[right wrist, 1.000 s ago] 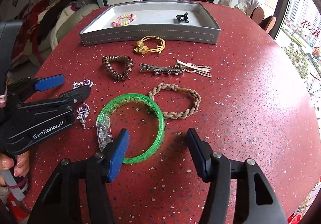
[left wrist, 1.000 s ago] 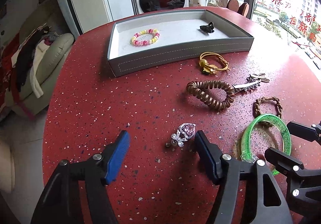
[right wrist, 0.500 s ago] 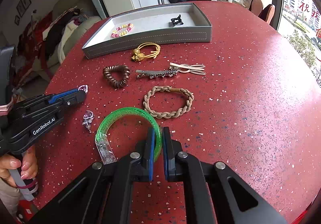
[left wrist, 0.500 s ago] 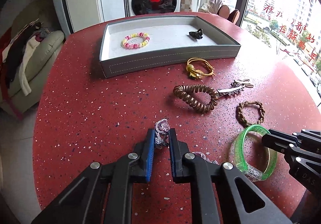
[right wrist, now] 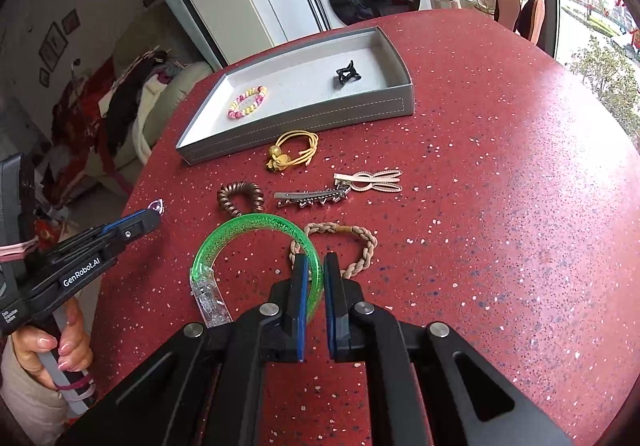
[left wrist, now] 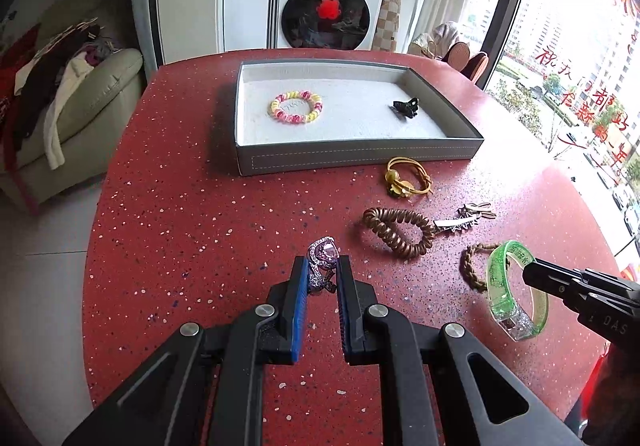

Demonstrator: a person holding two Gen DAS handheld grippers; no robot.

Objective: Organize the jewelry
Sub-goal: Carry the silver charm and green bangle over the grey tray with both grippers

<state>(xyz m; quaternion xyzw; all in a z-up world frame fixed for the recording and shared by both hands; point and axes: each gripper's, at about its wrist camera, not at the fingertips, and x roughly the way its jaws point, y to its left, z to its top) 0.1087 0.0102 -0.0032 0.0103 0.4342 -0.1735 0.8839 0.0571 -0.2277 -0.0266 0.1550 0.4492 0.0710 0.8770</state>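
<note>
Left gripper (left wrist: 323, 278): jaws clenched on a pink-stoned brooch (left wrist: 322, 251), long axis running away along the fingers, stone end foremost above the red desk (left wrist: 180, 214). Right gripper (right wrist: 316, 286): jaws clenched on the rim of the green bangle (right wrist: 256, 224), clear clasp end pointing left, lifted off the desk.

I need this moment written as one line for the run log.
left gripper: shut on brooch | right gripper: shut on green bangle | tray: holds bead bracelet, black clip
</note>
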